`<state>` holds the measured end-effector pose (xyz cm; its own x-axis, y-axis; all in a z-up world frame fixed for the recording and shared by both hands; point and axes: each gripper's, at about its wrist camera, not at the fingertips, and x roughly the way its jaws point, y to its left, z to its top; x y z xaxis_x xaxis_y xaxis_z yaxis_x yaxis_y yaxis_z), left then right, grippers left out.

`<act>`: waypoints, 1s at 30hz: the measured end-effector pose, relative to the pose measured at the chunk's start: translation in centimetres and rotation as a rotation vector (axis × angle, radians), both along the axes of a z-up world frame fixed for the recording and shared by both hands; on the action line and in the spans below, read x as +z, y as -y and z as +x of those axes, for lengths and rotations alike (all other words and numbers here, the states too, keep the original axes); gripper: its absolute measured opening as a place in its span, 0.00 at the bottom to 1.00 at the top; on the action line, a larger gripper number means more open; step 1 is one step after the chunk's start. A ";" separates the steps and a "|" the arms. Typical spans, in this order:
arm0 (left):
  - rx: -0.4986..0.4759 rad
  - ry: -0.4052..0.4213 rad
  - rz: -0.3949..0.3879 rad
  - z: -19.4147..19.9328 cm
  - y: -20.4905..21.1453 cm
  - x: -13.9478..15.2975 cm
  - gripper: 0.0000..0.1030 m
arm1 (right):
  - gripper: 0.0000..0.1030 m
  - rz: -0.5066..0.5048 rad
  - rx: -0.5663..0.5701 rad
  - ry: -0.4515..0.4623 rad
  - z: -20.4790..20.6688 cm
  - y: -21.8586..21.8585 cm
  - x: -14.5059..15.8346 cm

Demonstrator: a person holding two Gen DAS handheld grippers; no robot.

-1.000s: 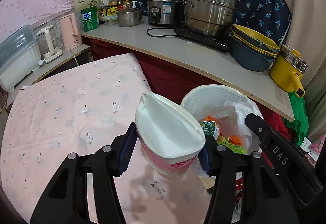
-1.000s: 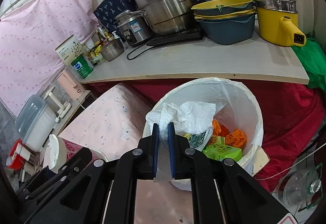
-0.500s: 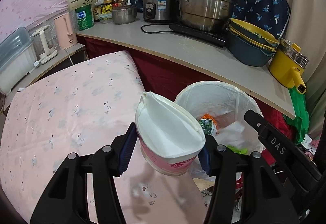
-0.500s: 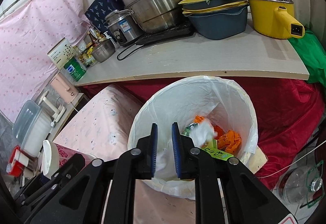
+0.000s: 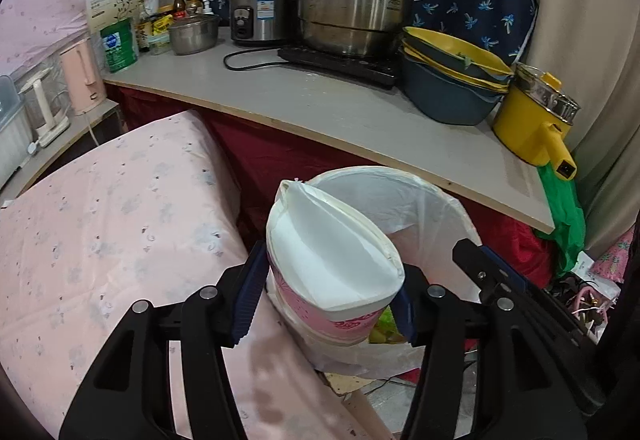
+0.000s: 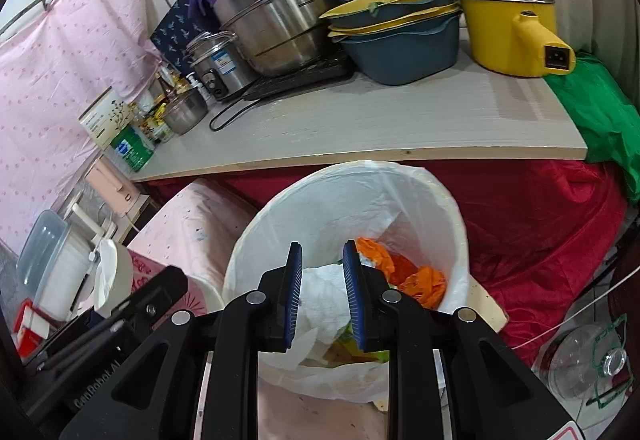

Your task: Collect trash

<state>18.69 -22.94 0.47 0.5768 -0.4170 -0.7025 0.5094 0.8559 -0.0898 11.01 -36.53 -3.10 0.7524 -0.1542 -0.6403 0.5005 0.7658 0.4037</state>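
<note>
Only the right wrist view looks down into the lined trash bin (image 6: 440, 208), where a crumpled white paper towel (image 6: 324, 300) lies on orange wrappers (image 6: 416, 280) and green packaging. The right gripper (image 6: 320, 296) hangs above the bin's near rim with its blue pads apart and nothing between them; its jaws have just been opening, and the towel it pinched a second ago now rests loose in the bin. At that view's left edge the paper cup (image 6: 116, 272) shows side-on, beside the bin. The left wrist view hides the bin's contents: there the pink-and-white cup (image 5: 332, 272), squashed into an oval, fills the middle, clamped between the left gripper's (image 5: 324, 300) pads and blocking the bin's (image 5: 424, 200) near side. Compared with a second earlier, the cup sits farther over the bin, covering more of its mouth, and the pink tablecloth (image 5: 100, 220) left of the bin has slid aside.
</note>
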 end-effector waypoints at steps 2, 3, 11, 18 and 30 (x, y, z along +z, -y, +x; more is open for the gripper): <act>-0.030 -0.014 -0.025 0.2 0.7 0.0 0.52 | 0.22 -0.004 -0.021 -0.001 -0.6 0.6 0.1; -0.049 -0.020 -0.038 0.3 0.9 -0.1 0.52 | 0.25 -0.008 -0.029 -0.002 -0.8 0.7 0.2; -0.062 -0.028 -0.123 0.9 -0.2 0.3 0.74 | 0.32 -0.025 -0.051 -0.004 -2.0 1.2 0.4; 0.014 -0.007 -0.094 0.7 -3.2 0.4 0.78 | 0.43 -0.051 0.000 -0.008 -1.5 -1.1 0.9; 0.138 0.020 0.005 -0.1 -8.4 -0.4 0.85 | 0.72 -0.118 0.108 -0.047 -1.6 -5.8 1.2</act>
<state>18.63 -14.55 0.08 0.6422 -0.3291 -0.6922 0.3881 0.9184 -0.0766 9.40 -30.70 -1.94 0.7382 -0.1504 -0.6576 0.4293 0.8567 0.2860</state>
